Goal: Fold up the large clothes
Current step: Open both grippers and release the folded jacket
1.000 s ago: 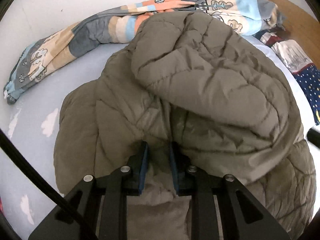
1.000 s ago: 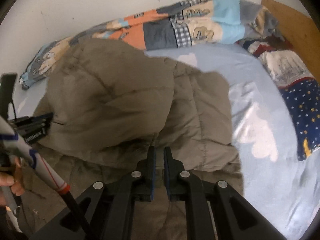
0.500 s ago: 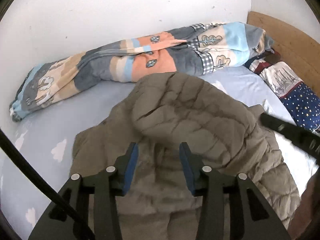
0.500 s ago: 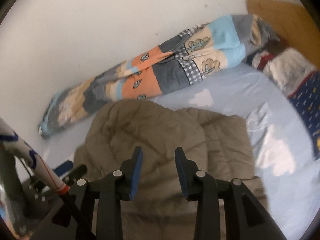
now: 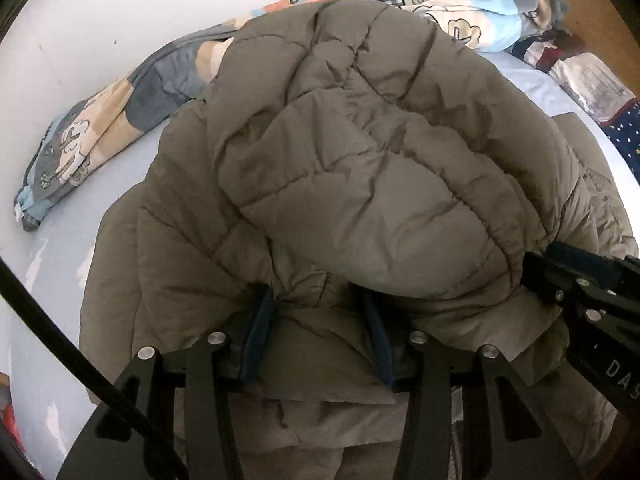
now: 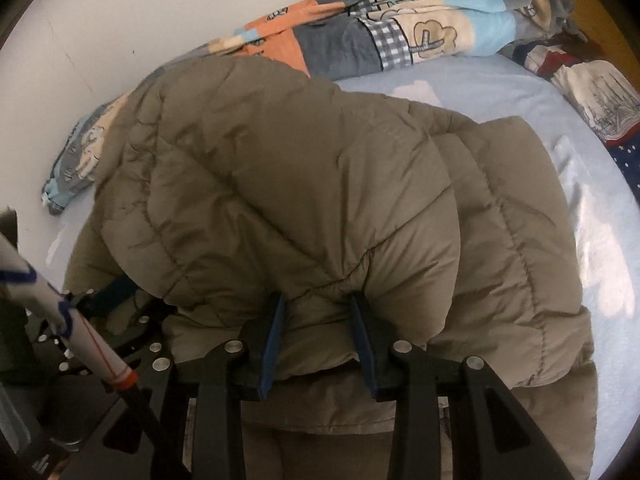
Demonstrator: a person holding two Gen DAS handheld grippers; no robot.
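Observation:
An olive-brown quilted puffer jacket point(image 5: 360, 160) lies on the bed with its upper part folded over toward me. My left gripper point(image 5: 316, 304) is pushed into the near fold. Its jaws are opening, and puffy fabric bulges between the blue pads without being pinched. The right wrist view shows the same jacket point(image 6: 300, 180), where my right gripper point(image 6: 318, 300) stands open astride the fold's edge. Each gripper shows in the other's view: the right gripper point(image 5: 580, 280) at the jacket's right side, the left gripper point(image 6: 112, 292) at its left side.
A rolled patchwork quilt point(image 5: 100, 128) lies along the white wall. Patterned pillows point(image 6: 600, 100) and a wooden headboard point(image 5: 592, 8) are at the far right. Light blue sheet point(image 6: 600, 260) shows right of the jacket. A white pole point(image 6: 80, 320) crosses the lower left.
A second ago both grippers were shut on jacket fabric. They let go, pulled back with jaws apart, and have now come down onto the jacket's folded edge.

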